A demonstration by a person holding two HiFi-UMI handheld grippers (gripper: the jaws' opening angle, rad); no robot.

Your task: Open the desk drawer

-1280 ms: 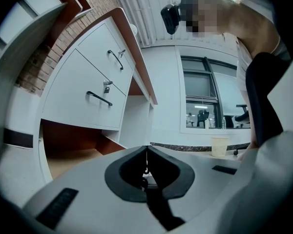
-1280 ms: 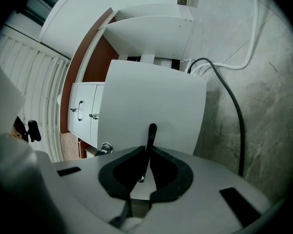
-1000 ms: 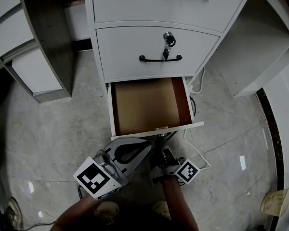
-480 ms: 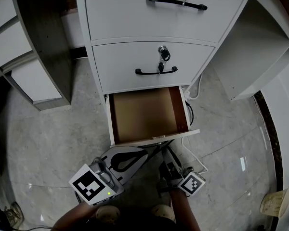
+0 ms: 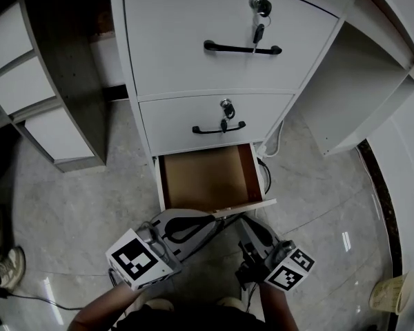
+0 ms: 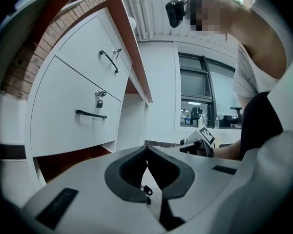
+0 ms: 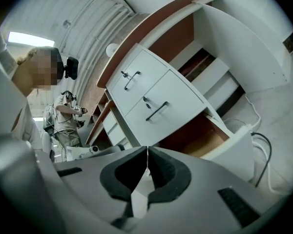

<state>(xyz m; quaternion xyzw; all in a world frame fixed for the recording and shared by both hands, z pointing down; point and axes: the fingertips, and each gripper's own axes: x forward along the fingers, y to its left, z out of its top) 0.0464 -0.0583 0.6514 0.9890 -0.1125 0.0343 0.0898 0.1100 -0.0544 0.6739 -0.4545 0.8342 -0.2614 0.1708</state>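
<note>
The bottom drawer (image 5: pixel 207 178) of the white desk (image 5: pixel 331 81) is pulled out over the shiny floor (image 5: pixel 76 205). It is brown inside and has nothing in it. Its white front sticks out toward the person.

Above it is the middle drawer (image 5: pixel 217 119), which is shut. It has a black handle (image 5: pixel 219 127) and a key (image 5: pixel 225 109) hanging in its lock. The top drawer (image 5: pixel 228 40) is shut too.

The left claw (image 5: pixel 212 219) is in the air just in front of the open drawer, near its front edge. Its jaws are closed tight, tip to tip, and hold nothing.

The right claw (image 5: pixel 243 221) is beside it, also just in front of the drawer. Its jaws are closing, the tips meet, and nothing is between them.

A white cable (image 5: pixel 276 143) and a black cable (image 5: pixel 265 174) lie on the floor by the right side of the drawer.
</note>
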